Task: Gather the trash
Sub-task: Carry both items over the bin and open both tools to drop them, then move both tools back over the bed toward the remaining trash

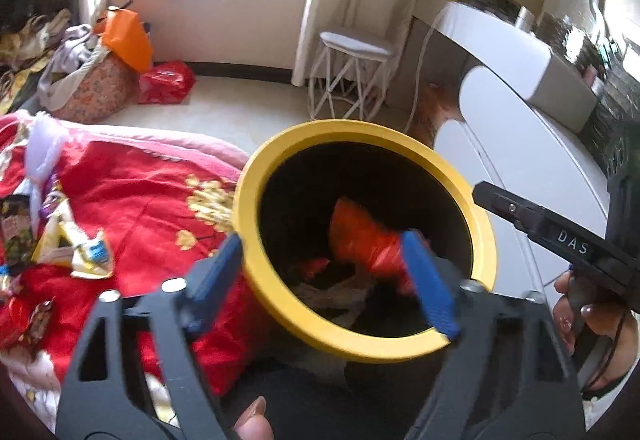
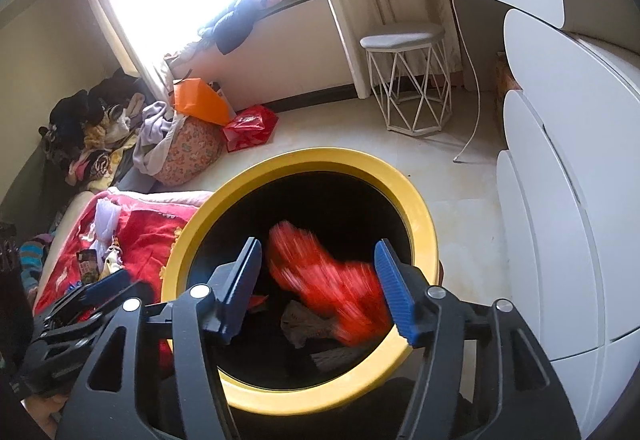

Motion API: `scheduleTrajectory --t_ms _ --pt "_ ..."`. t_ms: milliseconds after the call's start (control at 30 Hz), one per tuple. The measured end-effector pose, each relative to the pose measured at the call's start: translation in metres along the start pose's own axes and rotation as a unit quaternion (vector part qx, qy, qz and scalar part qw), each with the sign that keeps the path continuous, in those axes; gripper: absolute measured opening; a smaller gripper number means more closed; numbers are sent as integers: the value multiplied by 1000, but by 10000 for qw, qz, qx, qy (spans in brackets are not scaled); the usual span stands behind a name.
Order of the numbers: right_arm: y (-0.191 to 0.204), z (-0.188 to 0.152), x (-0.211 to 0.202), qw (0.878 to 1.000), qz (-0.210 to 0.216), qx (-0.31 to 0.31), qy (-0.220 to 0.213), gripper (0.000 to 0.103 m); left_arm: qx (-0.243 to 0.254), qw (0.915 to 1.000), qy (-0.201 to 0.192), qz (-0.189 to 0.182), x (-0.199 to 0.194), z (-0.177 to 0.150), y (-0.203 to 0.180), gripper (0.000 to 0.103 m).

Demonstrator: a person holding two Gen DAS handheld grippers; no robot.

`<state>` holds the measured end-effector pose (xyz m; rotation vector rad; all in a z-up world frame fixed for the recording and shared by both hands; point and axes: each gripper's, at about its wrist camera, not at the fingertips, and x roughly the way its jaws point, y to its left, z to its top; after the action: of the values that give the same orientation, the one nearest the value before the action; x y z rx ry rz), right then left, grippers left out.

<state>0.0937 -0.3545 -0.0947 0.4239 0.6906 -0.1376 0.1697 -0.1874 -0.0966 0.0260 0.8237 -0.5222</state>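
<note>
A black bin with a yellow rim (image 1: 256, 207) (image 2: 420, 215) stands by the bed, right under both grippers. A red wrapper (image 1: 360, 244) (image 2: 320, 272), smeared by motion, hangs loose inside the bin mouth above crumpled pale trash (image 1: 332, 296) (image 2: 300, 324). My left gripper (image 1: 324, 280) is open, its blue pads wide apart over the near rim, nothing pressed between them. My right gripper (image 2: 318, 290) is open too; the wrapper shows between its pads but they do not clamp it. Several more wrappers (image 1: 80, 252) (image 2: 92, 260) lie on the red quilt.
The red quilt (image 1: 140, 191) covers the bed left of the bin. A white wire stool (image 1: 352, 75) (image 2: 404, 79) and a white cabinet (image 1: 520, 159) (image 2: 560, 159) stand beyond and to the right. Clothes, an orange bag (image 2: 200, 103) and a red bag (image 2: 250, 127) lie on the floor.
</note>
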Motion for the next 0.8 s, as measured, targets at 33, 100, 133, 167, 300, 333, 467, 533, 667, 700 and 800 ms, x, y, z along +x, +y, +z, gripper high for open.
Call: scheduleTrajectory --t_ms 33,100,133,167,300,333,467,533,667,700,800 --pt "1 0 -1 10000 -17 -11 -22 60 -51 10000 -47 16 -4 0 3 81" --pt "4 0 -2 9999 -31 -62 -81 62 -148 9996 -178 141 -13 -2 9 93" --pt "6 -1 -3 9999 -29 -88 -119 64 -183 9993 -245 192 -19 -2 12 93" --pt "9 -1 -5 9998 -23 -127 -176 65 -195 9992 -274 208 -22 -3 13 93" --pt "18 0 -11 9991 11 -232 -349 70 -220 9982 -445 338 -36 -4 20 93" --pt "21 0 -12 9989 16 -268 -389 72 -226 9980 -474 358 -38 -4 21 93" --pt "32 1 -19 9977 97 -416 -533 75 -299 9965 -617 477 -50 -7 29 93" --pt "39 1 -21 9967 156 -536 -589 76 -312 9958 -681 531 -55 -7 32 93" --pt "53 -1 -25 9950 257 -718 -650 77 -360 9938 -832 641 -66 -7 39 93" --pt "57 -1 -25 9945 283 -767 -652 77 -374 9932 -873 676 -69 -7 41 93" --pt "69 -3 -26 9933 347 -895 -642 78 -441 9915 -971 741 -77 -7 48 93"
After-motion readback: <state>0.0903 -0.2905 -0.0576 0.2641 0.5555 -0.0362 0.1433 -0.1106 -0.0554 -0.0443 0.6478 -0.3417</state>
